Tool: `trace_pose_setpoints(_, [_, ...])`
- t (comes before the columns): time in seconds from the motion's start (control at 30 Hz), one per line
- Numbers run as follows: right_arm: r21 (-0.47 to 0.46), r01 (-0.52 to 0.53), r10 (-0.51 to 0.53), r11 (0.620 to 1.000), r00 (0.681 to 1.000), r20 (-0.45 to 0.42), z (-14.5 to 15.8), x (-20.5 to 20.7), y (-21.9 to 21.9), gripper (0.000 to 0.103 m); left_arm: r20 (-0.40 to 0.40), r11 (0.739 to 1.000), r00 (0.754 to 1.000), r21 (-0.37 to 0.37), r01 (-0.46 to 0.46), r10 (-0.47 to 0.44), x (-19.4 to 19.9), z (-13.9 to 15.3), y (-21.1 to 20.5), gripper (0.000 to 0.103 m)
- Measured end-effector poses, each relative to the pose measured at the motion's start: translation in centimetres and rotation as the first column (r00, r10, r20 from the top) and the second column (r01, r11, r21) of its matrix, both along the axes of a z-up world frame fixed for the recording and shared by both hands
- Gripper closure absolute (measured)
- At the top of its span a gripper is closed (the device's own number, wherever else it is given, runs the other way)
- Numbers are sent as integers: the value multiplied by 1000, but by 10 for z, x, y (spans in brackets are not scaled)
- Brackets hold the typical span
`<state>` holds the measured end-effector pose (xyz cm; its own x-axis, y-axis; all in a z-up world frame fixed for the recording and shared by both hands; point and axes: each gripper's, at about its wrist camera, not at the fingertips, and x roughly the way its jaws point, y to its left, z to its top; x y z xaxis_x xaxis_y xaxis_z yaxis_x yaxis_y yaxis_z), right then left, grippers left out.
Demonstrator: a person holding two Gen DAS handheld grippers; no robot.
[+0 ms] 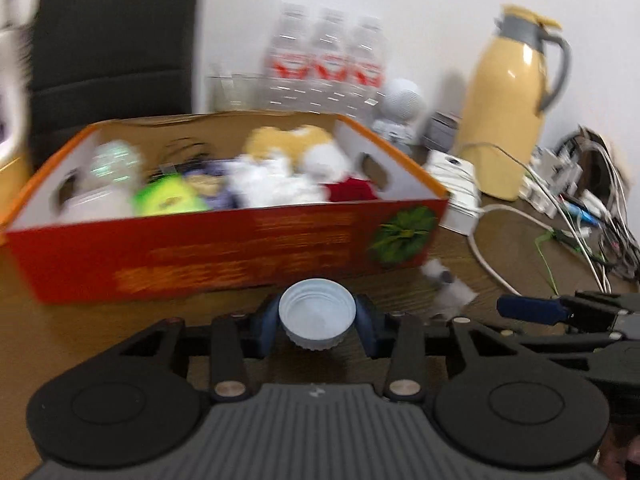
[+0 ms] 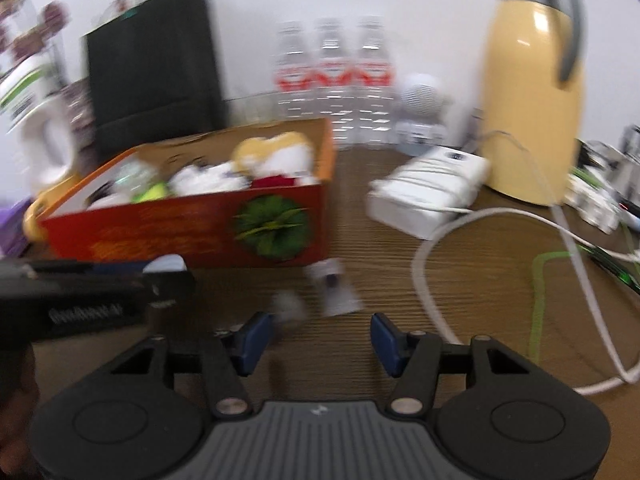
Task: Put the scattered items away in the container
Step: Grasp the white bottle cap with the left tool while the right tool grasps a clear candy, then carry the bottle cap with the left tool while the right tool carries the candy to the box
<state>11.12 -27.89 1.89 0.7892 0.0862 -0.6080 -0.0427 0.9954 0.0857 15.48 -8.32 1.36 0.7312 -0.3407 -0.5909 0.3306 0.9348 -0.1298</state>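
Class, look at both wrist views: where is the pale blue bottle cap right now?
The bottle cap is clamped in the left gripper, low centre of the left wrist view, just in front of the red cardboard box.

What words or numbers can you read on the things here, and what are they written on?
None can be read; both views are blurred.
Red box: orange rows of print on the front, unreadable.
Water bottles: red labels, smeared.
White box: a dark round mark, too small.
Bottle cap in the left gripper: no text seen.
Left gripper body, from the right wrist view: white lettering, too blurred.
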Motion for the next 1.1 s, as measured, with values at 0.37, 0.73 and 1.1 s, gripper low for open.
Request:
trace_pose_setpoints(0.37, [40,-91,92,995,996,-1,-8,13,36,51,28,992,992,-10,-124,124,-31,10,58,62])
trace_pose_setpoints(0.73, [-52,-128,129,990,992,3,-6,6,53,90,100,987,983,29,-157,153,-60,20,63,62])
trace_pose_setpoints(1.1, [-46,-214,219,976,956,193,51,-92,85,90,279,970,944,116,-215,176,-152,40,65,62])
